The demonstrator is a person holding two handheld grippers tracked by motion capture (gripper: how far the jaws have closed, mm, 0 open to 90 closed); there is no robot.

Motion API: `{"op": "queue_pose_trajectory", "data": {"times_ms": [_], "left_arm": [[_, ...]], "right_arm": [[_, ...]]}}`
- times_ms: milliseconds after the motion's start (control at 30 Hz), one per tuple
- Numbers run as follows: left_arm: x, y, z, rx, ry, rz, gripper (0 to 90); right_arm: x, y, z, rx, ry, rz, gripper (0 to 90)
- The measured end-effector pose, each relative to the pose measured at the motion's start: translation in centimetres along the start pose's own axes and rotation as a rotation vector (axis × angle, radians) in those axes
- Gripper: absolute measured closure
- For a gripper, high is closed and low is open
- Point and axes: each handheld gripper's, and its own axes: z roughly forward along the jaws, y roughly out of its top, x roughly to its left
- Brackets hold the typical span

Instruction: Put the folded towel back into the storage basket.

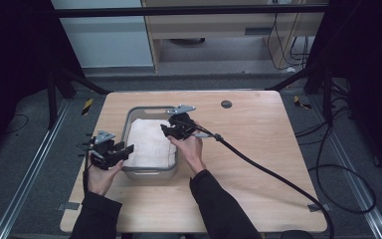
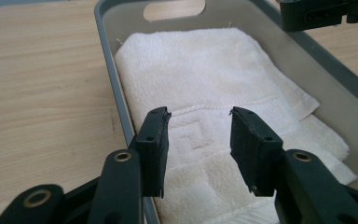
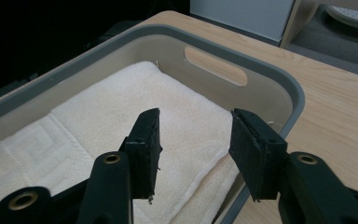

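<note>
Wooden table (image 1: 258,149), grey bin (image 1: 129,119) with folded towel (image 1: 149,142), both claws spread wide, empty, dark room

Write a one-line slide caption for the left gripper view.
Open left claw poised over a folded white towel lying in a grey bin.

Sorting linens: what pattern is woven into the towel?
A Greek-key border on the white towel, clearest in the left gripper view.
</note>
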Motion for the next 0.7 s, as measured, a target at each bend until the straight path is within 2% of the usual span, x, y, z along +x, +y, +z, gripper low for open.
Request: {"op": "queue_pose_trajectory", "data": {"times_ms": [100, 233, 267, 300, 333, 367, 433, 467, 567, 700], "left_arm": [[-0.1, 0.1, -0.3, -0.015, 0.0, 0.006, 54.2], [-0.4, 0.2, -0.7, -0.049, -0.009, 0.025, 50.1], [-0.5, 0.2, -0.8, -0.06, -0.013, 0.032, 48.3], [-0.6, 0.2, -0.8, -0.069, -0.013, 0.041, 48.3], [-0.8, 0.2, -0.9, -0.075, -0.016, 0.048, 46.4], [-0.9, 0.2, -0.9, -0.078, -0.017, 0.056, 46.4], [-1.2, 0.1, -1.0, -0.085, -0.013, 0.071, 43.9], [-1.4, 0.1, -1.1, -0.086, -0.009, 0.081, 42.2], [-1.5, 0.0, -1.2, -0.091, -0.017, 0.078, 39.9], [-1.6, -0.4, -1.4, -0.107, -0.024, 0.078, 36.1]], "right_arm": [[-0.1, 0.1, -0.5, -0.012, 0.013, 0.009, 51.1], [-0.5, 0.2, -1.9, -0.037, 0.022, 0.022, 46.0], [-0.9, 0.2, -2.7, -0.047, 0.027, 0.024, 42.1], [-0.9, 0.2, -2.7, -0.047, 0.027, 0.024, 42.1], [-1.3, 0.2, -3.7, -0.061, 0.026, 0.023, 38.0], [-1.3, 0.2, -3.7, -0.061, 0.026, 0.023, 38.0], [-1.7, 0.1, -4.8, -0.084, 0.016, 0.015, 33.4], [-2.2, -0.2, -5.9, -0.102, 0.015, 0.021, 29.6], [-2.6, -0.5, -7.0, -0.108, 0.024, 0.024, 27.3], [-3.6, -1.6, -9.2, -0.113, 0.008, 0.004, 22.8]]}}
